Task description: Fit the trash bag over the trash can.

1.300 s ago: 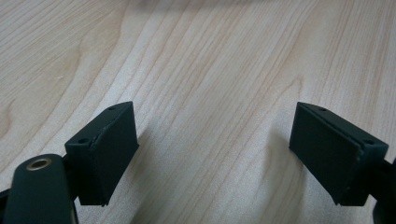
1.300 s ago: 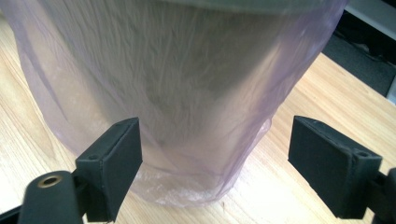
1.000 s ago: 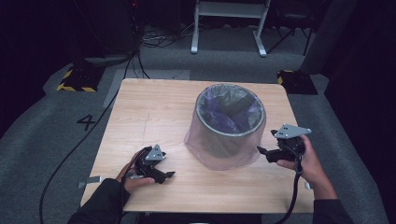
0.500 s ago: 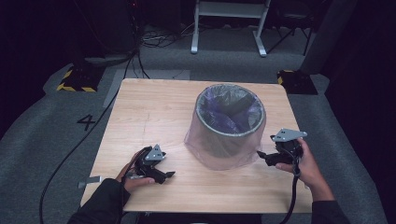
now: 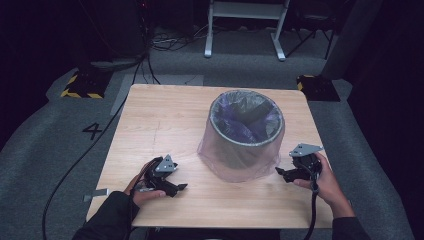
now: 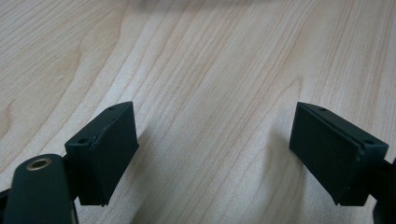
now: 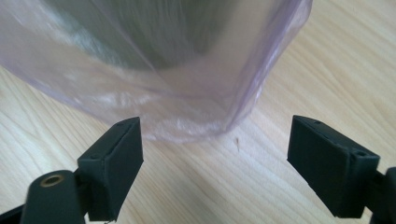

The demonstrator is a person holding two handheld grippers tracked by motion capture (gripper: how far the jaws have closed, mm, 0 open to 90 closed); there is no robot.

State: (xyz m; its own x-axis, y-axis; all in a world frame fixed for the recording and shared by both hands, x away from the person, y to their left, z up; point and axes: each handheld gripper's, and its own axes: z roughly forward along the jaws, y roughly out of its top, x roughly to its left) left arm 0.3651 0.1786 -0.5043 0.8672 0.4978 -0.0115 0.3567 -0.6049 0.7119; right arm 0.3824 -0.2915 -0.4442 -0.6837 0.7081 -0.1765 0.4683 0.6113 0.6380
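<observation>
The bin (image 5: pixel 246 131) stands mid-counter (image 5: pixel 165 115), its clear liner (image 7: pixel 187 93) draped down to the wood. My right tool (image 5: pixel 283 173), jaws apart, faces the liner's hem; I judge pinching it comes next. Left tool (image 5: pixel 179 189) rests apart, empty.

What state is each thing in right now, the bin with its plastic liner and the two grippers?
Grey round waste bin: upright on the wooden table, mouth open.
Translucent purple plastic liner bag: folded over the rim, draped down the outside to the tabletop.
Left gripper: open, nothing between the jaws, low over bare wood.
Right gripper: open, pointed at the bag's bottom edge, not gripping it.
</observation>
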